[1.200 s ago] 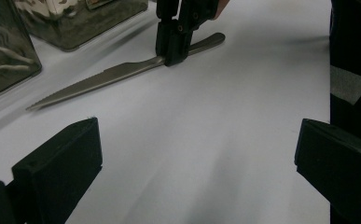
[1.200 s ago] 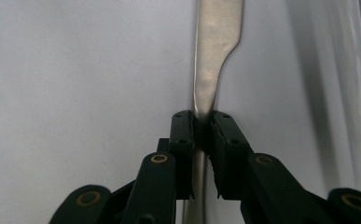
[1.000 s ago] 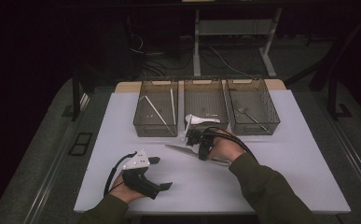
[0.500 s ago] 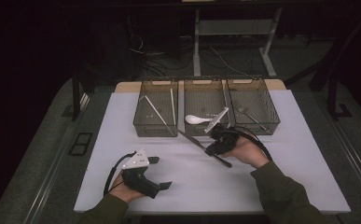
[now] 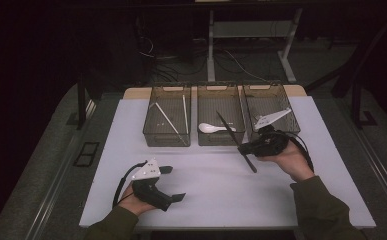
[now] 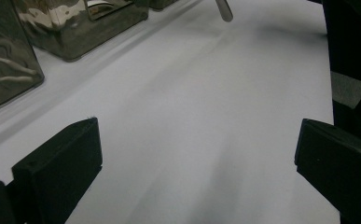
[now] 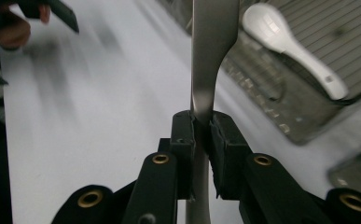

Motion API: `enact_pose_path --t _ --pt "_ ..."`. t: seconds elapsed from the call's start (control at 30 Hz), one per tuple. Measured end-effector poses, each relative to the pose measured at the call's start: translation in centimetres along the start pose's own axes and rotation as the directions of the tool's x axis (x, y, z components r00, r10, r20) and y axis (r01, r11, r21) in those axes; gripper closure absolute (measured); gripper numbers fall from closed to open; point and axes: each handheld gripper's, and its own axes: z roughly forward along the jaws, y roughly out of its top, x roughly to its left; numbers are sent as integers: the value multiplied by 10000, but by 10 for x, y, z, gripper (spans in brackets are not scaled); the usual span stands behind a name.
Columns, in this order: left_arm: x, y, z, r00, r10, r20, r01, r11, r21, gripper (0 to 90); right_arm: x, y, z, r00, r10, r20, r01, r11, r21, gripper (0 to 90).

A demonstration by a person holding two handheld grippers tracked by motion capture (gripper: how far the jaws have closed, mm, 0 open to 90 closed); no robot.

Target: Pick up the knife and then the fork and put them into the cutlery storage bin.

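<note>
The right claw [image 7: 201, 128] is clenched on a thin knife [image 5: 237, 142], which could pivot or slip and clip a bin [image 5: 222, 141] rim. The left claw [image 6: 194, 154] rests released on the desk [image 5: 206, 185].

White-topped counter [image 5: 221, 200] under overhead light. Surrounding room dark. Grey floor [image 5: 41, 165] visible alongside. Metal desk frame [image 5: 251, 30] and loose cables [image 5: 231, 57] behind.

A white rectangular tabletop [image 5: 221, 190] carries three clear smoky plastic bins [image 5: 222, 122] in a row along its far edge, just beyond the right claw [image 5: 244, 148] and well ahead of the left claw [image 5: 173, 184], whose hand rests on the bare near surface.
</note>
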Motion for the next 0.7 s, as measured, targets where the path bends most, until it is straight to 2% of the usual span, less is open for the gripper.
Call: enact_pose_path --t 0.1,0.27,0.43,0.7 --pt "3 0 0 10000 77 29 -77 9999 -101 0 -4 0 -11 9998 215 -50 -217 9984 -520 802" --pt "2 0 0 10000 57 14 -57 9999 -117 0 -10 4 -33 9984 423 373 -375 9922 -1192 802" --pt "1 0 0 10000 -11 -20 11 9999 -116 0 -23 8 -56 9940 787 764 -620 9778 -2001 802" --pt "1 0 -1 10000 -25 -65 24 9999 -101 0 -40 19 -82 9816 1247 1447 -834 9612 -2629 802"
